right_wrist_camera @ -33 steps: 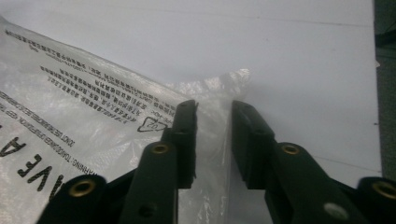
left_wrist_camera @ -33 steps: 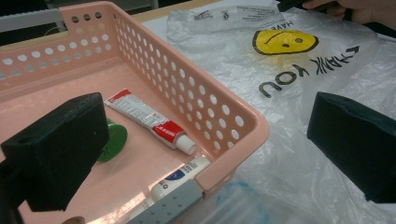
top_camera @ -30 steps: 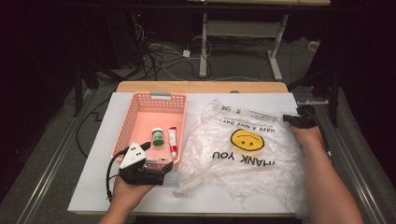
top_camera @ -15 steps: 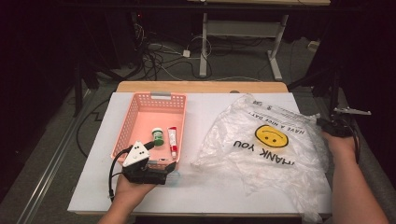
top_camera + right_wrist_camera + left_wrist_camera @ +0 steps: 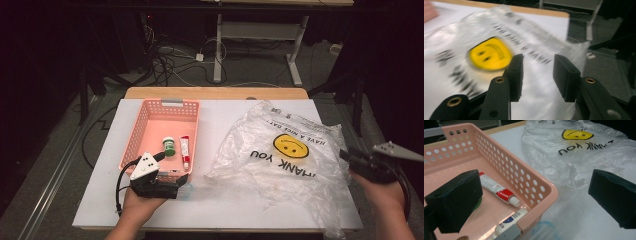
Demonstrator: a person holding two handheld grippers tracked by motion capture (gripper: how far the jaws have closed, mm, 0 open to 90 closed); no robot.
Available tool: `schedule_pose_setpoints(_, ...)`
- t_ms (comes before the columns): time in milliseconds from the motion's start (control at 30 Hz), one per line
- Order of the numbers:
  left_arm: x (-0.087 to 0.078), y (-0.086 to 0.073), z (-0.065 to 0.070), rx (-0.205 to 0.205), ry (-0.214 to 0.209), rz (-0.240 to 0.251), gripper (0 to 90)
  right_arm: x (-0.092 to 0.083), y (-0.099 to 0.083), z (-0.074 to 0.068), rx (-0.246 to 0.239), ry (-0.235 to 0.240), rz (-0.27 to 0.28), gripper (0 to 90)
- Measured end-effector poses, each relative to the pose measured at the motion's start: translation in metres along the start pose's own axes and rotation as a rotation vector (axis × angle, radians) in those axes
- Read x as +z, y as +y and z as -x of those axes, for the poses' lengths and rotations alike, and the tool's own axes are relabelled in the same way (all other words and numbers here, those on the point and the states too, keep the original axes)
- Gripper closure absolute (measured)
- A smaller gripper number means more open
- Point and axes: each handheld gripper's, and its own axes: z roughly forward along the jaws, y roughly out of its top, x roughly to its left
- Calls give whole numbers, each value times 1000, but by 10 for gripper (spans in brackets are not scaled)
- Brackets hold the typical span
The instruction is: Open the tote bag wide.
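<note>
1. My right gripper [image 5: 350, 156] hangs off the right edge of the table [image 5: 220, 112], jaws parted to a moderate gap. They have just been opening, and the right gripper view shows nothing between the pads.

2. A second ago that same gripper sat at the far right corner of the plastic bag [image 5: 286, 165], over the table. Now the bag lies further right of the pink basket [image 5: 141, 127] than it did, with a clear strip of white table between the two, its right side reaching the table's right edge.

3. The bag rests flat and crumpled, yellow smiley and "THANK YOU" print up.

4. My left gripper [image 5: 172, 181] has not shifted: it sits at the basket's near right corner, jaws wide apart and gripping nothing. In the left gripper view one pad is over the basket floor and the other over the bare table.

5. Inside the basket, a red-and-white tube [image 5: 497, 190] and a green-capped bottle [image 5: 169, 146] lie near the front; a second white tube [image 5: 510, 220] lies at the near corner.

6. My reading: the bag has been dragged clear and let go, so the basket's items can be bagged next.
</note>
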Motion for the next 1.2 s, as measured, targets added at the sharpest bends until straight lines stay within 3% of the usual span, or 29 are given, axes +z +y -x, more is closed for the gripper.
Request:
schedule_pose_setpoints(133, -1, -1, 0, -4, -5, -3, 0, -26, -28, -27, -9, 30, -26, 604)
schedule_pose_setpoints(167, 0, -1, 1, -2, -6, -5, 0, -34, -45, -38, 11, 58, -40, 571)
schedule_pose_setpoints(200, 0, -1, 1, -2, -7, -4, 0, -34, -45, -38, 11, 58, -40, 571)
schedule_pose_setpoints(233, 1, -1, 1, -3, -8, -4, 0, -40, -61, -51, 7, 73, -65, 518)
schedule_pose_setpoints(267, 1, 0, 1, -2, -8, -4, 0, -40, -61, -51, 7, 73, -65, 518)
schedule_pose_setpoints(300, 2, 0, 0, -3, -8, -3, 0, -44, -73, -61, 13, 90, -85, 470)
schedule_pose_setpoints(367, 3, 0, 0, -9, -11, -6, 0, -45, -77, -66, 8, 94, -99, 442)
schedule_pose_setpoints(433, 4, 1, -1, -16, -16, -1, 0, -45, -83, -73, 28, 116, -106, 345)
schedule_pose_setpoints(600, 5, 0, -1, -8, -14, -6, 0, -33, -93, -86, -4, 144, -179, 312)
schedule_pose_setpoints(667, 5, 0, -2, -9, -13, -5, 0, -24, -98, -95, -72, 114, -238, 374)
schedule_pose_setpoints(700, 5, 0, -2, -10, -12, -5, 0, -24, -98, -95, -72, 114, -238, 374)
schedule_pose_setpoints(733, 5, 0, -3, -10, -11, -5, 0, -24, -97, -98, -104, 72, -240, 474)
schedule_pose_setpoints(767, 5, 0, -3, -9, -12, -5, 0, -24, -97, -97, -101, 60, -243, 513)
schedule_pose_setpoints(900, 4, 0, -3, -10, -13, -3, 0, -23, -95, -97, -132, 69, -240, 766)
schedule_pose_setpoints(933, 4, 0, -3, -10, -13, -4, 0, -23, -95, -97, -132, 69, -240, 766)
schedule_pose_setpoints(967, 4, 0, -3, -9, -13, -4, 0, -22, -93, -96, -143, 60, -245, 897)
schedule_pose_setpoints(1067, 5, 0, -3, -5, -15, -4, 0, -22, -92, -94, -138, 65, -245, 900)
schedule_pose_setpoints(1200, 5, 0, -4, -11, -14, -1, 0, -29, -88, -105, -150, 82, -191, 900)
